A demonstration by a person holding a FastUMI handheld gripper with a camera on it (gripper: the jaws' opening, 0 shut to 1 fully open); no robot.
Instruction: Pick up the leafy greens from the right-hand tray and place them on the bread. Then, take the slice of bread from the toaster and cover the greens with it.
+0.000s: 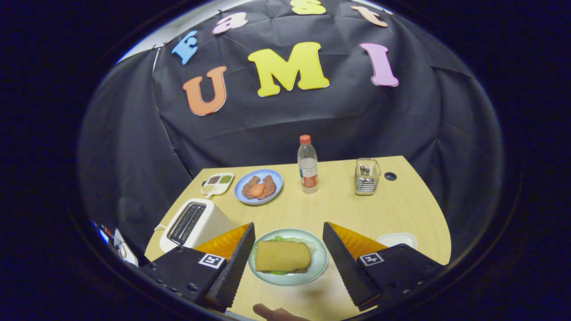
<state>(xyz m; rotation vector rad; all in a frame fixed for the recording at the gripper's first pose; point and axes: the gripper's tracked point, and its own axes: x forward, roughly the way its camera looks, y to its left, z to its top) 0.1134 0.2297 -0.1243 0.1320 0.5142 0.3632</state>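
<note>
Two black ribbed fingers of my gripper (288, 249) stand wide apart, gripping nothing.
Between them I see the pale green round plate (320, 263) with a tan bread slice (282, 256) covering the leafy greens (280, 239), whose edges peek out. Left of my fingers sits the white toaster (192, 224); a small white tray (396, 240) lies right, on the light wooden table (339, 209).

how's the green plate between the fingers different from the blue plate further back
The green plate lies between the open gripper fingers and holds a sandwich with greens under its top bread slice. The blue plate sits beyond, near the toaster, holding brown patties and something red. Both are round and rest on the table.
</note>
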